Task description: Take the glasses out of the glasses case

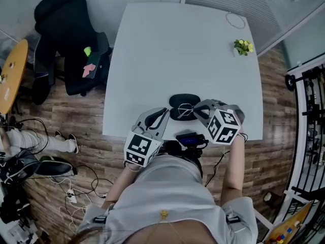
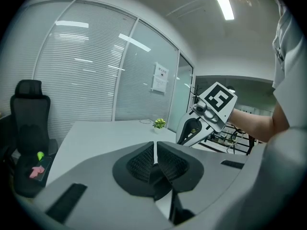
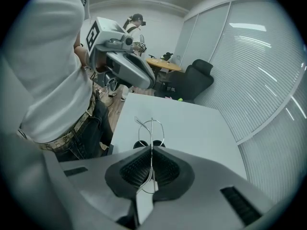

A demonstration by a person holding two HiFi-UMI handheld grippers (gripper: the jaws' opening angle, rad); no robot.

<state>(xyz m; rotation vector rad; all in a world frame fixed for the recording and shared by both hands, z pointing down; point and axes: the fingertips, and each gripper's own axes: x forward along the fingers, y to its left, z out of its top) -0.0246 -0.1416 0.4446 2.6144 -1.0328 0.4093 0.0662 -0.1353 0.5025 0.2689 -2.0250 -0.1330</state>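
A black glasses case [image 1: 183, 101] lies open near the front edge of the white table [image 1: 177, 50]. Thin wire-framed glasses [image 1: 186, 109] rise from it, pinched in my right gripper [image 1: 196, 111], which is shut on the frame. In the right gripper view the wire loops of the glasses [image 3: 152, 126] stick out past the right gripper [image 3: 151, 150], with the dark case [image 3: 139, 144] just below. My left gripper [image 1: 163, 115] sits by the case's left end. In its own view the left gripper [image 2: 155, 152] is shut, nothing showing between the pads, and it faces the right gripper [image 2: 207, 117].
A small potted plant [image 1: 242, 46] and a thin wire ring [image 1: 235, 20] sit at the table's far right corner. A black office chair [image 1: 66, 39] stands left of the table, and a wooden round table [image 1: 12, 72] further left. Cables lie on the floor.
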